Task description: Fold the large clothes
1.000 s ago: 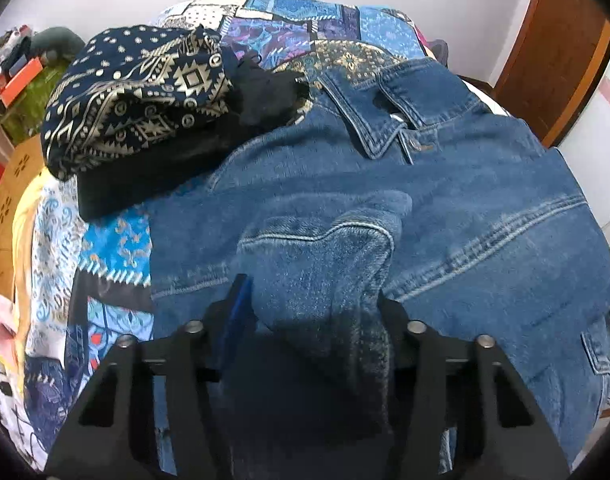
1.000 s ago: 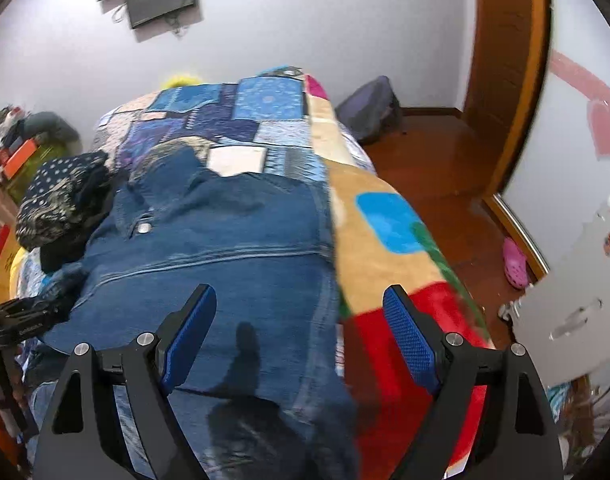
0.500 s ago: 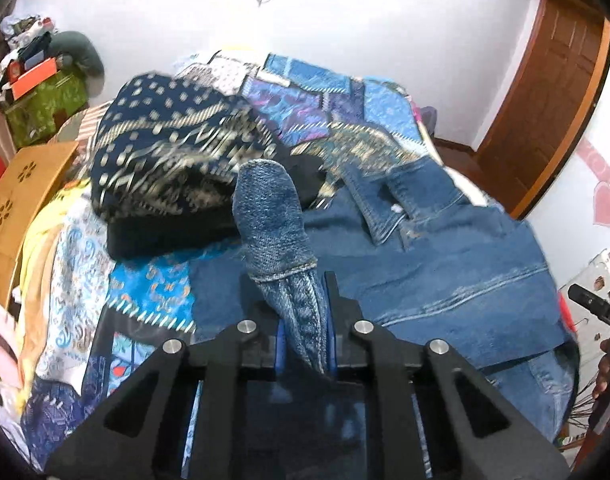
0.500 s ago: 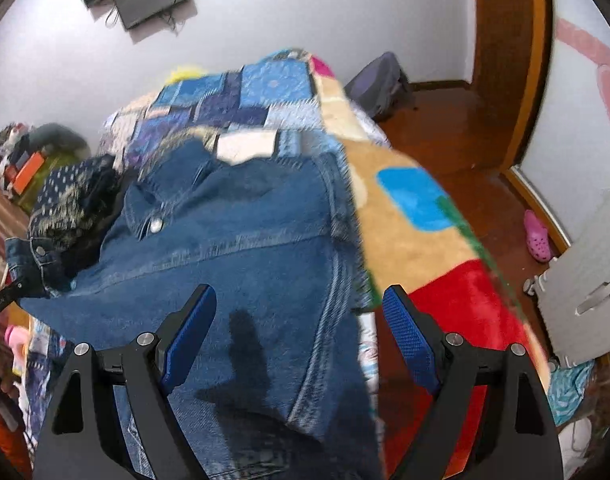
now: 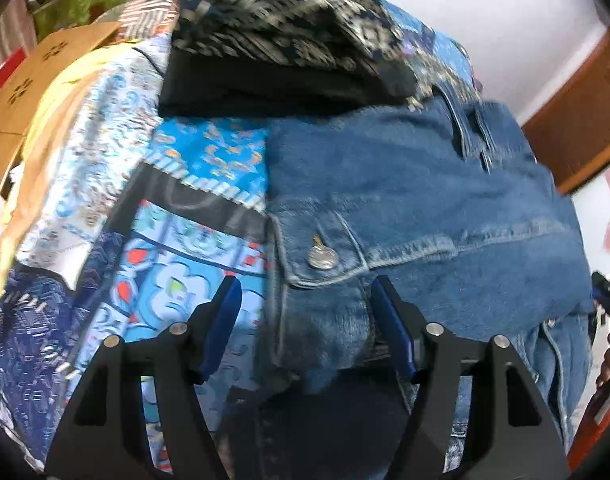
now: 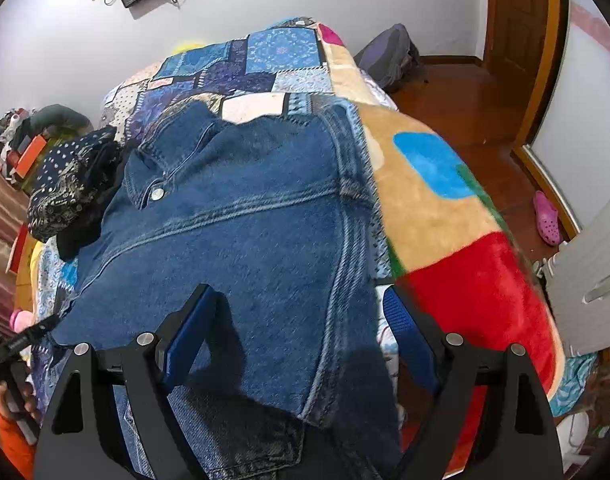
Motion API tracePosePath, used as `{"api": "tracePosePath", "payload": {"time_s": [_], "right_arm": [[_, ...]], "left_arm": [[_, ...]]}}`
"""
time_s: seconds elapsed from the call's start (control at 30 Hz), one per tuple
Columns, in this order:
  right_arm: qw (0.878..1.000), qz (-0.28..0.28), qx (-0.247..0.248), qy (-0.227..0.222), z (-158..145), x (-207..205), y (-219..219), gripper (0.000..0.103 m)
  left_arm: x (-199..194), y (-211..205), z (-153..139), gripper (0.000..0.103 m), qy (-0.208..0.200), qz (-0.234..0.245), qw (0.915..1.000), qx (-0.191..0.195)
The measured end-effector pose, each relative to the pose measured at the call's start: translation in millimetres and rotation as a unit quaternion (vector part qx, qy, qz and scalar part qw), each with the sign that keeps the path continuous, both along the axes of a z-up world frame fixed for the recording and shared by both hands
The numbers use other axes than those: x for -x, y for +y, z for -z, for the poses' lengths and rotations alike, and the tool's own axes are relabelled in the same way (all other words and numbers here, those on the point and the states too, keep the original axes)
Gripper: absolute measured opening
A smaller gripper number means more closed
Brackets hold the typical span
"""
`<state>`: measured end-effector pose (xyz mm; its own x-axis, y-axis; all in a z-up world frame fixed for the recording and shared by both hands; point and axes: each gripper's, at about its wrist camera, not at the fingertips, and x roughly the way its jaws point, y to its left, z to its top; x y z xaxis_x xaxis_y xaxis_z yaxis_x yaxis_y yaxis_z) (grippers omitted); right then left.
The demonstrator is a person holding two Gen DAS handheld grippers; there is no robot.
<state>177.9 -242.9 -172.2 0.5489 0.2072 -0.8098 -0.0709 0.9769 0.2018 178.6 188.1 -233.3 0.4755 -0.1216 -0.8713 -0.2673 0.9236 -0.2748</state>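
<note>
A blue denim jacket [image 5: 425,200] lies spread on the bed, collar towards the far end. In the left wrist view its buttoned sleeve cuff [image 5: 325,248] rests along the jacket's left edge. My left gripper [image 5: 307,320] stands over that cuff with its jaws opening; denim lies between the fingers but the pads do not press it. My right gripper [image 6: 293,328] is open over the denim jacket [image 6: 245,220] near its lower right edge, with cloth under the gap and nothing gripped.
A patchwork quilt [image 5: 193,216] covers the bed, with a tan and red blanket [image 6: 445,216] on its right side. A stack of folded dark patterned clothes [image 5: 289,48] sits beside the collar. A cardboard box [image 5: 37,76] stands left; a backpack [image 6: 389,56] and pink shoe [image 6: 547,218] lie on the floor.
Half a second ago my left gripper was shut on the raised sleeve cuff. It has since swung down to the jacket's left edge and opened, leaving the cuff lying there. My right gripper stayed open.
</note>
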Motion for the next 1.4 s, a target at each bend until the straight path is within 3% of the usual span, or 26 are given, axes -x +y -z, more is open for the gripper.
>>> {"api": "tracePosePath", "payload": {"time_s": [0.1, 0.23, 0.47, 0.67, 0.83, 0.9, 0.97, 1.03, 1.17, 1.23, 1.27, 1.3, 1.37, 1.4], "right_arm": [[1.0, 0.001, -0.01, -0.008, -7.9, -3.8, -2.8, 0.083], [0.999, -0.003, -0.029, -0.014, -20.0, -15.9, -9.7, 0.083], [0.999, 0.004, -0.048, -0.014, -24.1, -46.7, -26.4, 0.083], [0.996, 0.007, -0.075, 0.037, -2.5, -84.0, -40.4, 0.083], [0.993, -0.014, -0.102, 0.066, 13.5, -106.9, -38.9, 0.082], [0.991, -0.023, -0.11, 0.073, 17.8, -114.9, -36.4, 0.077], [0.987, -0.035, -0.127, 0.097, 26.1, -125.9, -34.2, 0.058], [0.98, -0.059, -0.147, 0.122, 35.4, -135.2, -28.2, 0.048], [0.981, -0.055, -0.139, 0.121, 39.5, -143.1, -21.9, 0.043], [0.982, -0.045, -0.135, 0.121, 37.5, -143.2, -23.7, 0.03], [0.982, -0.041, -0.137, 0.122, 35.9, -142.1, -26.5, 0.021], [0.982, -0.041, -0.14, 0.122, 34.6, -141.0, -28.2, 0.019], [0.979, -0.04, -0.161, 0.118, 30.0, -137.6, -33.1, 0.013], [0.978, -0.037, -0.168, 0.117, 27.7, -136.3, -34.4, 0.013]], "left_arm": [[-1.1, 12.1, -16.2, 0.067, -0.014, -0.016, 0.9993, -0.031], [-15.7, 33.9, -25.8, 0.067, -0.023, -0.031, 0.9987, -0.033], [-54.8, 63.7, -6.4, 0.067, -0.007, -0.04, 0.9962, 0.077], [-86.7, 65.4, 31.1, 0.067, 0.043, -0.019, 0.991, 0.125], [-101.9, 66.0, 71.2, 0.067, 0.079, -0.017, 0.975, 0.207], [-107.6, 65.8, 86.3, 0.067, 0.085, -0.014, 0.9656, 0.245], [-111.5, 66.9, 94.2, 0.075, 0.079, -0.016, 0.9577, 0.276], [-117.9, 70.6, 97.2, 0.077, 0.065, -0.013, 0.9483, 0.31], [-130.6, 77.8, 102.6, 0.077, 0.055, -0.019, 0.9334, 0.354], [-135.4, 73.5, 101.2, 0.073, 0.054, -0.014, 0.9358, 0.348], [-136.5, 69.4, 98.8, 0.064, 0.055, -0.009, 0.9405, 0.335], [-137.6, 62.5, 95.1, 0.059, 0.057, 0.008, 0.9459, 0.32], [-137.0, 50.6, 86.8, 0.038, 0.055, 0.032, 0.9542, 0.292], [-135.3, 43.5, 79.6, 0.034, 0.053, 0.041, 0.9606, 0.27]]}}
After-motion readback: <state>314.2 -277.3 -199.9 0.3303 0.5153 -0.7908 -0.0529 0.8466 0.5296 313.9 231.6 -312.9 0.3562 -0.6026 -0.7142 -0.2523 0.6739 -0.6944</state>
